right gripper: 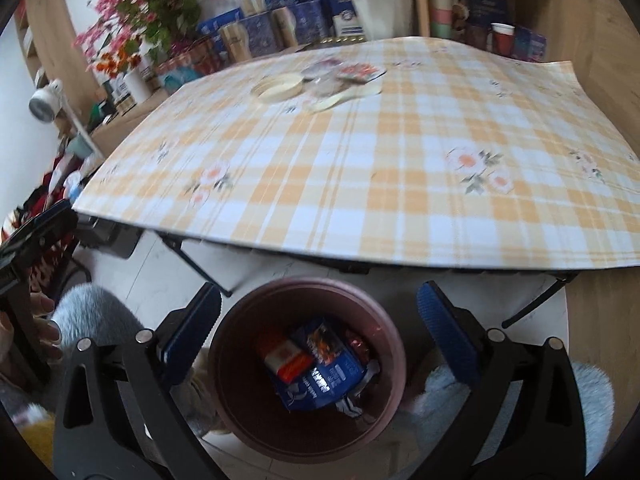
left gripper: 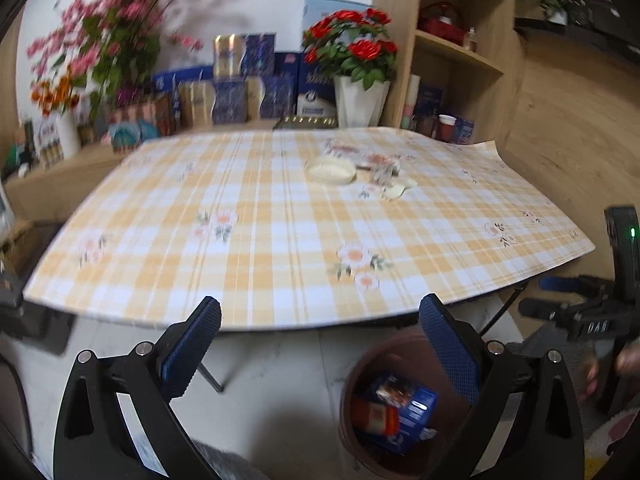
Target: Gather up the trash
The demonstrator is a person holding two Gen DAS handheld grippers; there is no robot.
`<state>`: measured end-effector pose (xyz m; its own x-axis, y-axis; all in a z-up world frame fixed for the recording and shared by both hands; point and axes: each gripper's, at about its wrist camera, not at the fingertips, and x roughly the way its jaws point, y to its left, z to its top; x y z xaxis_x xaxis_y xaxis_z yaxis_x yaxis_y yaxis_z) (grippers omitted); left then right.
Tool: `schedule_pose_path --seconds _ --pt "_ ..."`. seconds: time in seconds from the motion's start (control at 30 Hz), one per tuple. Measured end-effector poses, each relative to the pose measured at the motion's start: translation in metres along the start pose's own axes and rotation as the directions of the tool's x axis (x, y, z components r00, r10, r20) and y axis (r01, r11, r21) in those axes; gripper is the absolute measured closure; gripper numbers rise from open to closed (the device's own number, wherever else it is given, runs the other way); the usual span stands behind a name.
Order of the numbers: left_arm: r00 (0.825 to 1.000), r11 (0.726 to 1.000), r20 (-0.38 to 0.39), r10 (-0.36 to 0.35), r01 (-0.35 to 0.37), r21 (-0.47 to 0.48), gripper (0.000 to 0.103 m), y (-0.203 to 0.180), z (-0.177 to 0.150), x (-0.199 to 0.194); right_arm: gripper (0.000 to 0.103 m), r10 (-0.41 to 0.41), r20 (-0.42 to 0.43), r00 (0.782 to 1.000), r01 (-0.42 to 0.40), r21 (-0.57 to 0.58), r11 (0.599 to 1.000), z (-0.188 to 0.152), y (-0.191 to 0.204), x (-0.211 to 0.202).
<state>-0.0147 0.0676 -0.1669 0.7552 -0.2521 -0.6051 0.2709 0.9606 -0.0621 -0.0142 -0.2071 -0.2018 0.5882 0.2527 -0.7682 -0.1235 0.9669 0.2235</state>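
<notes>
A brown round bin [right gripper: 308, 364] stands on the floor in front of the table and holds blue and red wrappers [right gripper: 320, 368]. It also shows in the left wrist view [left gripper: 360, 424]. My right gripper [right gripper: 320, 320] is open and empty, right above the bin. My left gripper [left gripper: 320, 328] is open and empty, left of the bin at the table's front edge. On the far side of the checked tablecloth [left gripper: 280, 240] lie a cream round lid [left gripper: 331, 170], crumpled clear wrappers [left gripper: 378, 166] and pale scraps [left gripper: 396, 190]. They also show in the right wrist view: lid [right gripper: 280, 86], wrappers [right gripper: 340, 74].
Behind the table stand blue boxes [left gripper: 248, 80], a white pot of red flowers [left gripper: 360, 100], pink flowers [left gripper: 112, 32] and a wooden shelf [left gripper: 460, 40] with a red cup [left gripper: 446, 126]. Folding table legs [right gripper: 192, 264] stand near the bin. A grey fluffy rug [right gripper: 92, 316] lies on the floor.
</notes>
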Motion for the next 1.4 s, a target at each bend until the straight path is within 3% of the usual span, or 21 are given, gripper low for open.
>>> schedule_pose_path --seconds 0.2,0.5,0.8,1.0,1.03,1.07,1.27,1.4 --pt "1.000 1.000 0.027 -0.002 0.002 0.025 0.006 -0.003 0.033 0.014 0.006 -0.009 0.046 0.999 0.006 0.073 0.997 0.030 -0.021 -0.009" --pt "0.998 1.000 0.056 -0.014 0.013 0.026 0.006 -0.003 0.069 0.032 0.006 -0.065 0.126 0.990 0.064 0.016 0.998 0.059 -0.037 -0.009" --pt "1.000 1.000 0.016 -0.019 0.019 -0.009 0.006 0.005 0.077 0.061 0.006 -0.091 0.034 0.995 0.092 -0.028 0.995 0.089 -0.040 0.031" --pt "0.999 0.997 -0.025 -0.040 0.038 -0.067 0.006 0.019 0.080 0.085 0.006 -0.034 -0.006 0.999 0.034 0.044 0.998 0.119 -0.037 0.068" --pt "0.999 0.997 -0.027 -0.038 0.036 -0.073 0.006 0.021 0.081 0.089 0.010 -0.035 -0.012 0.999 0.035 0.051 0.998 0.125 -0.033 0.077" --pt "0.999 0.996 -0.027 -0.036 0.033 -0.078 0.006 0.023 0.082 0.091 0.023 -0.032 -0.022 0.999 0.033 0.060 0.998 0.132 -0.030 0.087" --pt "0.999 0.995 -0.043 0.007 -0.011 -0.095 0.006 0.034 0.083 0.104 0.055 -0.017 -0.071 0.997 0.029 0.174 0.984 0.165 -0.026 0.135" --pt "0.999 0.993 -0.049 0.013 -0.018 -0.113 0.006 0.043 0.080 0.109 0.066 -0.003 -0.086 0.996 0.026 0.259 0.966 0.178 -0.026 0.156"
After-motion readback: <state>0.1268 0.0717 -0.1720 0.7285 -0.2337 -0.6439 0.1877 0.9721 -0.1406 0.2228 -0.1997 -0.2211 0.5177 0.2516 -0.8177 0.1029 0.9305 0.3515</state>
